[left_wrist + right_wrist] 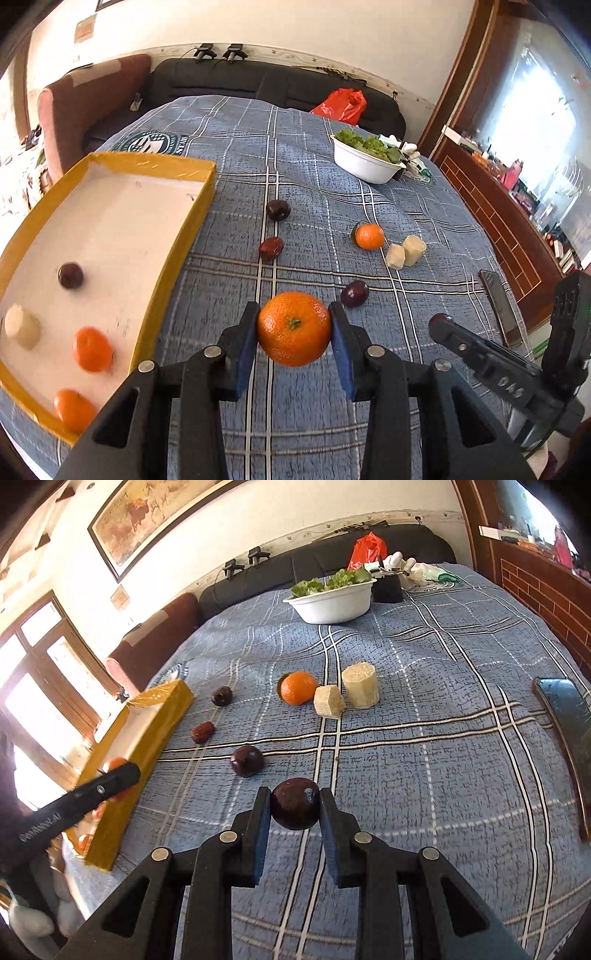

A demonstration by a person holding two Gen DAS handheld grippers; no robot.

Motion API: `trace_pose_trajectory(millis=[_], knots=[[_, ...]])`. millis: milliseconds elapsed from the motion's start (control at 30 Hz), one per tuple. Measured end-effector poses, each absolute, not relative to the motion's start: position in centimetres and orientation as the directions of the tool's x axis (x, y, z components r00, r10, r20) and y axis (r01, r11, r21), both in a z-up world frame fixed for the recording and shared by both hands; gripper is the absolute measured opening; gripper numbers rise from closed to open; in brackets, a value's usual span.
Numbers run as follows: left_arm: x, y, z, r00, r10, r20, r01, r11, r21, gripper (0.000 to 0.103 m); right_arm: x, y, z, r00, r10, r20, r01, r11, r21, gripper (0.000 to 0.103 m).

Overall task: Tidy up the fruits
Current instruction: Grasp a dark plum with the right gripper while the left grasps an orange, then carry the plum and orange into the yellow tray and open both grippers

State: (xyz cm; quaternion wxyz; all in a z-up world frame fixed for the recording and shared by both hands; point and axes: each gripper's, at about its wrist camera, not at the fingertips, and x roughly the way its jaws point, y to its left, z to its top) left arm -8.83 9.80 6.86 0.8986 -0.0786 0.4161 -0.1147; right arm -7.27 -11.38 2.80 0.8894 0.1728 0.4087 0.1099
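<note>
My left gripper (294, 325) is shut on an orange mandarin (294, 328), held above the blue checked cloth, right of the yellow-rimmed box (207, 192). The box holds two mandarins (92, 349), a dark plum (70, 275) and a pale sugarcane piece (22, 325). My right gripper (295, 805) is shut on a dark plum (295, 808) above the cloth. On the cloth lie another mandarin (298, 688), two sugarcane pieces (360, 685), two plums (246, 760) and a red date (202, 732). The box also shows in the right wrist view (147, 723).
A white bowl of lettuce (332, 603) stands at the far side, with a red plastic bag (367, 548) behind it. A dark phone (565, 709) lies at the right edge. A dark sofa and wall bound the far side.
</note>
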Motion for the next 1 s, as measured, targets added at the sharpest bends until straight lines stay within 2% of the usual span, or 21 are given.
trace_pose_trajectory(millis=[167, 233, 600, 1000], knots=[[-10.6, 10.6, 6.7, 0.642, -0.262, -0.721, 0.112, 0.962, -0.249, 0.036, -9.1, -12.8, 3.7, 0.633, 0.472, -0.614, -0.059, 0.820, 0.570, 0.028], [-11.2, 10.9, 6.8, 0.643, -0.269, -0.717, 0.110, 0.959, -0.261, 0.036, -9.8, -12.8, 4.1, 0.635, 0.488, -0.599, -0.056, 0.802, 0.594, 0.028], [-13.6, 14.4, 8.8, 0.703, -0.289, -0.650, 0.097, 0.944, -0.315, 0.036, -11.6, -9.4, 5.8, 0.627, 0.475, -0.618, -0.083, 0.829, 0.553, 0.029], [-13.7, 26.1, 8.6, 0.751, -0.142, -0.645, -0.144, 0.918, -0.369, 0.037, -9.3, -1.8, 6.2, 0.560, 0.491, -0.667, -0.171, 0.857, 0.487, 0.030]])
